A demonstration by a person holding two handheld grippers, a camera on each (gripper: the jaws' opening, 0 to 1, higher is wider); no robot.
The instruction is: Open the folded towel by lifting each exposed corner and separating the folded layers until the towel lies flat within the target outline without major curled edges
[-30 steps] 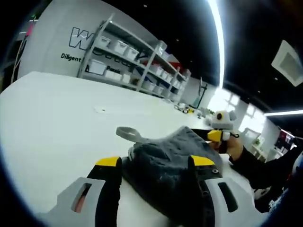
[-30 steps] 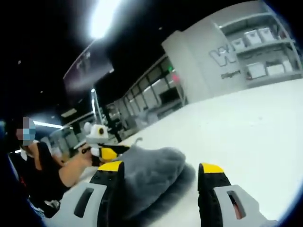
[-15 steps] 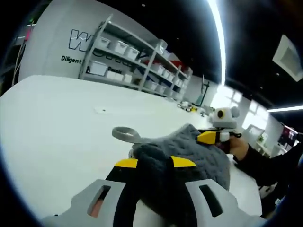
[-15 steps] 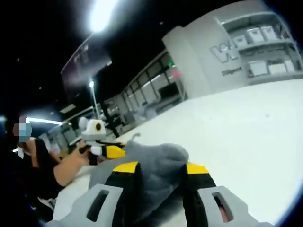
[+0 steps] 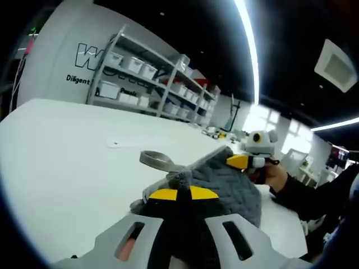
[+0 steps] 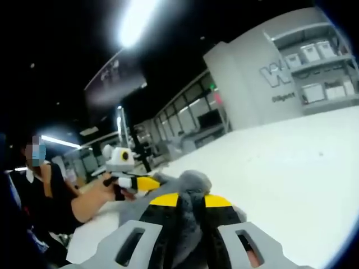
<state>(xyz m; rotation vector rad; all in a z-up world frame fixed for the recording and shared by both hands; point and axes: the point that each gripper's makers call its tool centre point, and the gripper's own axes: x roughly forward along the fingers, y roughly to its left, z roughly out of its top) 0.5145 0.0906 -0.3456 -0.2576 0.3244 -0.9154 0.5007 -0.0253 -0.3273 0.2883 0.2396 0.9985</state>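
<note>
— Where do we stand with the towel (image 5: 224, 182)?

— It sits bunched on the white table (image 5: 67, 151), well in from its edges. Our left gripper (image 5: 177, 194) and right gripper (image 6: 189, 200) each pinch a fold of it, jaws nearly together.

— How do we open it well?

— We lift a little, draw the corners apart evenly and keep the cloth taut, so no edge curls.

**Wall lettering, partly readable**

On the grey wall (image 5: 61, 61) behind the shelving (image 5: 140, 78): a large outlined "W" (image 5: 90, 55), rest of the word hidden by shelves. Below it, smaller dark text starting "Diligent" (image 5: 77, 79). Same large "W" (image 6: 273, 74) and small line (image 6: 283, 97) in the right gripper view, too blurred to read further.
</note>
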